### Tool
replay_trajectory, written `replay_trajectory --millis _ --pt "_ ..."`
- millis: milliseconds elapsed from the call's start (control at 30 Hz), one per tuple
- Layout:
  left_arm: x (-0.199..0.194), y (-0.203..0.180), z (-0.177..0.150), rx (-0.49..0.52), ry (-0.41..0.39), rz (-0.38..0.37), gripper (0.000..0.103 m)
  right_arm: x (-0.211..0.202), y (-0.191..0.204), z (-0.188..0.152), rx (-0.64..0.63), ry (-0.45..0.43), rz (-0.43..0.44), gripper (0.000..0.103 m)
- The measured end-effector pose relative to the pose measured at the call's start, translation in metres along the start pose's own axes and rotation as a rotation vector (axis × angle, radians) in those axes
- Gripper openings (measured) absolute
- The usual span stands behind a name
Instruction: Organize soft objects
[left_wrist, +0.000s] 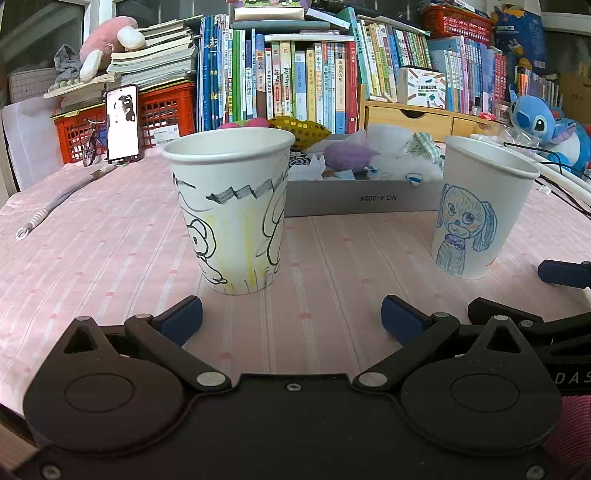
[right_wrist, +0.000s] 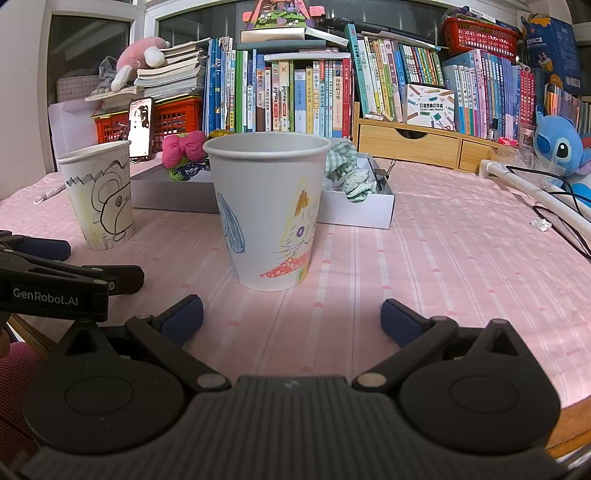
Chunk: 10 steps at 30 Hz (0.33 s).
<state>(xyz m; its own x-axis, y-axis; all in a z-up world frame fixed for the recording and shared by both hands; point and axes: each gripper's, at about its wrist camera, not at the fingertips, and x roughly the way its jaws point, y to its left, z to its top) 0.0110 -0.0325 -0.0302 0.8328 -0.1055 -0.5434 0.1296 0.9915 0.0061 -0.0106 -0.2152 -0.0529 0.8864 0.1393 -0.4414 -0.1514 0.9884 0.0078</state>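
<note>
Two paper cups stand on the pink tablecloth. The cup with black line drawings (left_wrist: 231, 210) (right_wrist: 98, 195) stands just ahead of my open left gripper (left_wrist: 291, 319). The cup with a blue dog on one side and a crayon cat on the other (left_wrist: 480, 206) (right_wrist: 267, 210) stands ahead of my open right gripper (right_wrist: 291, 317). Behind them a grey shallow box (left_wrist: 354, 195) (right_wrist: 362, 208) holds soft items: a purple felt piece (left_wrist: 349, 153), a gold sequin piece (left_wrist: 301, 129), a pink bow (right_wrist: 184, 146), green checked cloth (right_wrist: 343, 162). Nothing lies between either gripper's fingers.
Shelves of books, red crates (left_wrist: 162, 114) and a wooden drawer unit (right_wrist: 406, 142) line the back. A phone (left_wrist: 122, 123) stands propped at the left. A blue plush (right_wrist: 557, 147), a white tube and black cables (right_wrist: 554, 206) lie at the right. The other gripper's body (right_wrist: 51, 291) shows at the left.
</note>
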Motion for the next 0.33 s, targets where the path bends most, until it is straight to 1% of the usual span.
replay_trajectory --millis 333 --pt "-0.0004 0.0009 0.0006 0.003 -0.003 -0.003 0.103 -0.0001 -0.0002 0.0001 0.000 0.000 0.000 0.103"
